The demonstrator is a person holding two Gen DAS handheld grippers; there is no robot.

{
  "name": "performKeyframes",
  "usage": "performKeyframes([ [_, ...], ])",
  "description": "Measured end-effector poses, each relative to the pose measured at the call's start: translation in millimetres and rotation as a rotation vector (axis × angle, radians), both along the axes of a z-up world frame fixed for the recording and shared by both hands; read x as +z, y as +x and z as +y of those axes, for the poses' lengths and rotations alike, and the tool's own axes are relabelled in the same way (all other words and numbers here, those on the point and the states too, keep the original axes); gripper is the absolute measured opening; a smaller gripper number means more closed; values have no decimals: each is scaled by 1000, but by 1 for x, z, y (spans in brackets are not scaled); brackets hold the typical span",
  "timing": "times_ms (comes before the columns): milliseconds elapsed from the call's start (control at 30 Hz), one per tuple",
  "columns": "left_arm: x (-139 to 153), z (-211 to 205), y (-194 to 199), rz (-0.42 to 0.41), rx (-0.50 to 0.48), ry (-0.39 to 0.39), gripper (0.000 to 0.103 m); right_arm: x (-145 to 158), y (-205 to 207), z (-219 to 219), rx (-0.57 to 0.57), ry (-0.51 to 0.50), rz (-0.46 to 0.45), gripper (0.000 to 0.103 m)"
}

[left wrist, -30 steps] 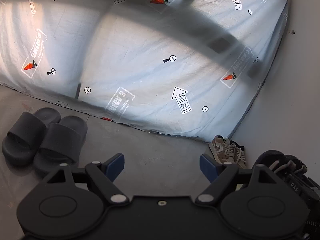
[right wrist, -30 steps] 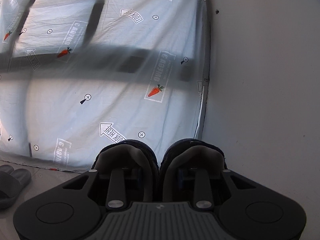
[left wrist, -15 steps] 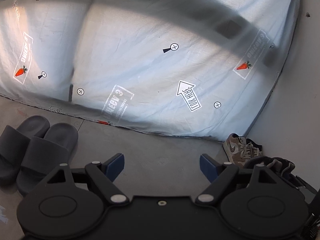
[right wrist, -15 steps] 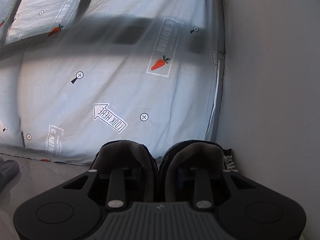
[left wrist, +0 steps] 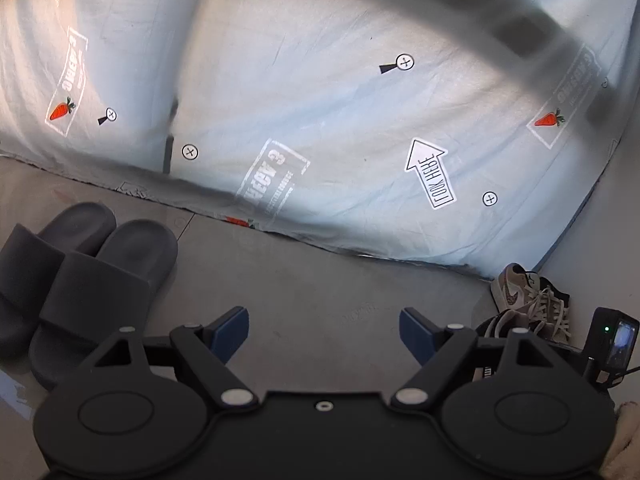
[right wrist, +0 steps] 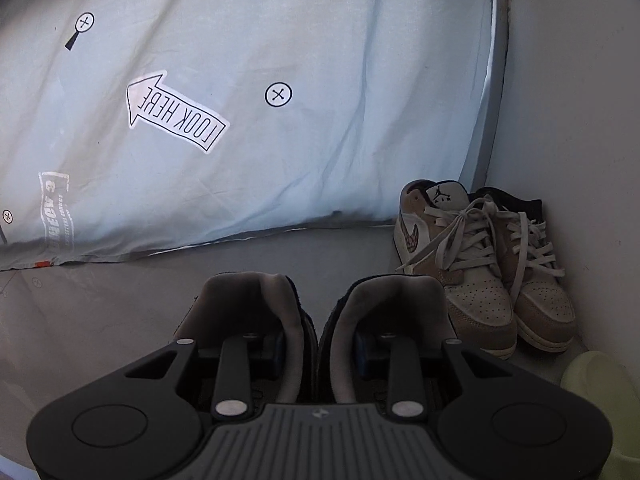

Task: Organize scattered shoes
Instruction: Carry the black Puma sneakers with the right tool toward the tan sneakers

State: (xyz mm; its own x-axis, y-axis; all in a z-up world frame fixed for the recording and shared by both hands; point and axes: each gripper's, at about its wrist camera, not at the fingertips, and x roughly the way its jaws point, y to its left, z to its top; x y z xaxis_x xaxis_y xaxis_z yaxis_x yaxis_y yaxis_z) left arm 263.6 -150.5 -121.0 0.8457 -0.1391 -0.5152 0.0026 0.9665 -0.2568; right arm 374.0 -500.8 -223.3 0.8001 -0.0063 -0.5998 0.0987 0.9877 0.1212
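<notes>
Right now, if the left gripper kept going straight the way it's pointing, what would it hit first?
Probably bare floor. The left gripper is open and empty, aimed between the dark slides and the tan sneakers. Beyond the floor hangs the bed sheet; depth is uncertain.

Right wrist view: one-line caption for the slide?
Right tool grips a dark pair of shoes by their inner collars, beside tan sneakers parked in the corner by the wall.
</notes>
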Motion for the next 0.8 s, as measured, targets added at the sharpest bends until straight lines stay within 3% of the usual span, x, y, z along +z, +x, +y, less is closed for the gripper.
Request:
performKeyframes([
  [367, -15, -6, 22, 55, -48, -10, 83, -23, 45, 0, 31, 31, 143, 35],
  [800, -23, 0, 27, 89, -19, -20, 83, -28, 144, -11, 95, 29, 150, 38],
])
